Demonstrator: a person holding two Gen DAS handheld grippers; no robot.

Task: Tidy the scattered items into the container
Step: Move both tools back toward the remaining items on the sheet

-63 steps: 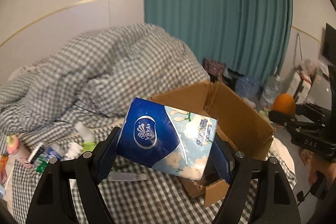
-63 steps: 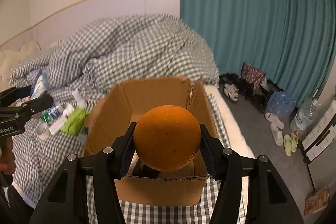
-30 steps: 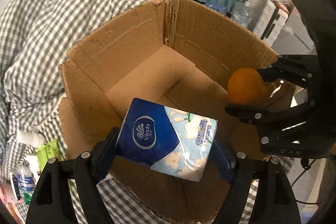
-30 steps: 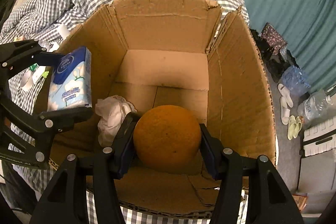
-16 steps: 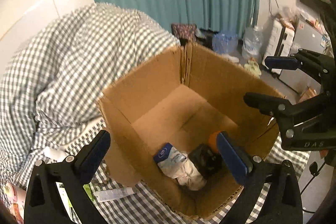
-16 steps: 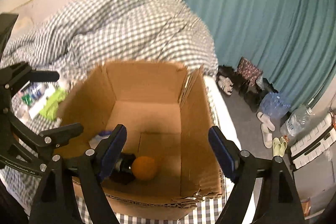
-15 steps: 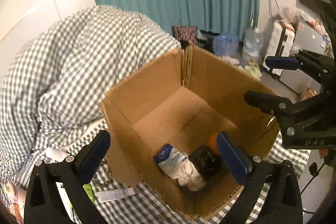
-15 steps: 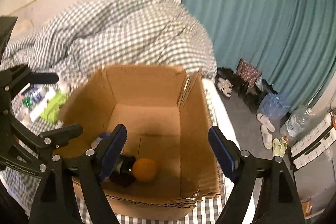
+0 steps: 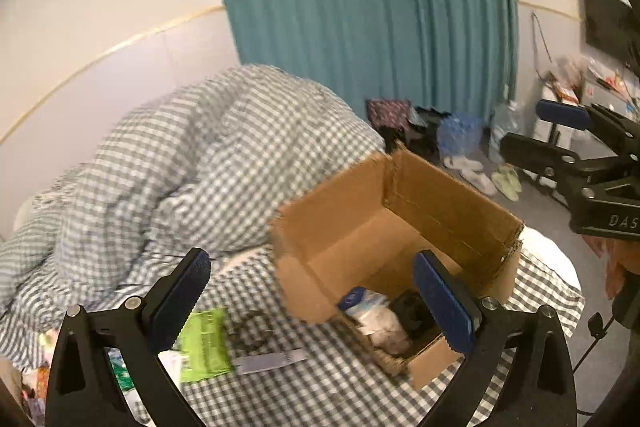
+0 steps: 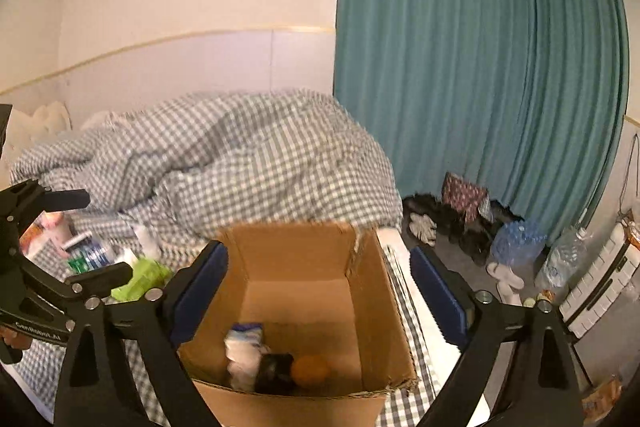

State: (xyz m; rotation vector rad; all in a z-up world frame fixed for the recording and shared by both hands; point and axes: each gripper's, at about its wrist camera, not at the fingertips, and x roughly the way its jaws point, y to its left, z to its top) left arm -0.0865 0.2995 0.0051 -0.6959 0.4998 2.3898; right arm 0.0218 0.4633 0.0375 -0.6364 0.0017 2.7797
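The cardboard box [image 10: 372, 291] holds an orange [image 10: 310, 367] and tissue pack [image 10: 244, 337] (left jaws wide, right opening, both empty).

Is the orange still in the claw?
No, the orange lies at the bottom of the box, and the right claw is opening with nothing between its pads.

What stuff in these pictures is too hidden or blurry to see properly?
- Dark thing in the cardboard box, right wrist view: blurred, cannot be identified.
- Orange: hidden in the left wrist view behind the left tool.
- Small bottles on the bed: blurred, labels unreadable.
- Items at lower left, left wrist view: cut off by the tool's arm.
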